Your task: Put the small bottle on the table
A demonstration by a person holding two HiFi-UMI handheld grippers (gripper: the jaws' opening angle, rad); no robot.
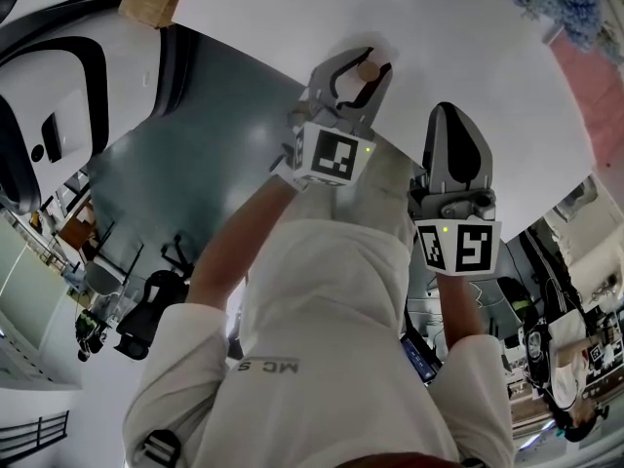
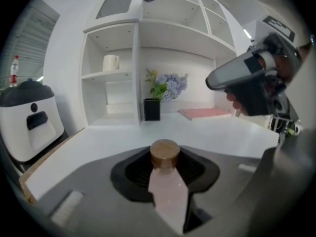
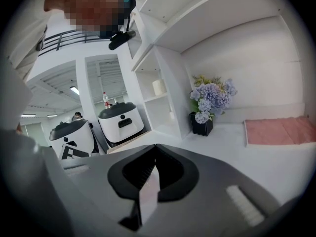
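1. The left gripper [image 1: 360, 67] has its fingers closed on the small bottle [image 2: 166, 191]. The bottle has a pale pink body and a brown round cap [image 2: 165, 153], and the cap stands up between the fingers.
2. The bottle is held over the white worktop [image 1: 458, 37], near its front edge. No view shows whether it touches the surface.
3. The right gripper [image 1: 451, 115] is just beside the left one. Its fingers are pressed together with nothing between them.
4. At the back of the worktop are a black vase of flowers [image 2: 152, 108] and a pink mat [image 2: 205, 113].
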